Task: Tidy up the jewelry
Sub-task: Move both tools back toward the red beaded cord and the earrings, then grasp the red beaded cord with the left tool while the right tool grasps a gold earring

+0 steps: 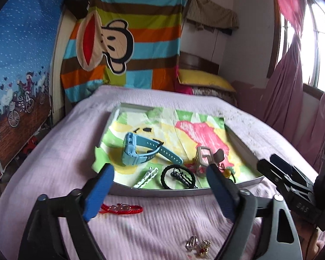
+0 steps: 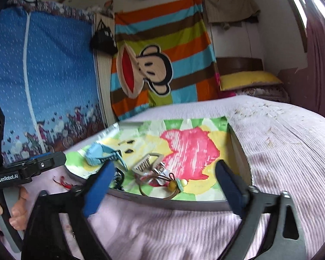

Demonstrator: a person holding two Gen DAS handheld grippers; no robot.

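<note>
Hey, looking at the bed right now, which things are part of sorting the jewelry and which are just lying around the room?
Part of the job:
tray
blue watch
black bracelet
white hair clip
beaded hair tie
red cord bracelet, outside the tray
small earrings, outside the tray

Just lying about:
yellow pillow
striped monkey blanket
pink curtain

Watch (image 1: 138, 151), hair ties and clips in tray (image 1: 244, 145); bracelet (image 1: 121, 208), earrings (image 1: 198, 247) before it on bed (image 1: 54, 151).

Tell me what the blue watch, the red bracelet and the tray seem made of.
Blue watch: probably matte rubber or silicone; perforated, flexible-looking strap. Red bracelet: braided cord, apparently with pale charms. Tray: smooth grey rim, metal or plastic; cannot tell which.
</note>
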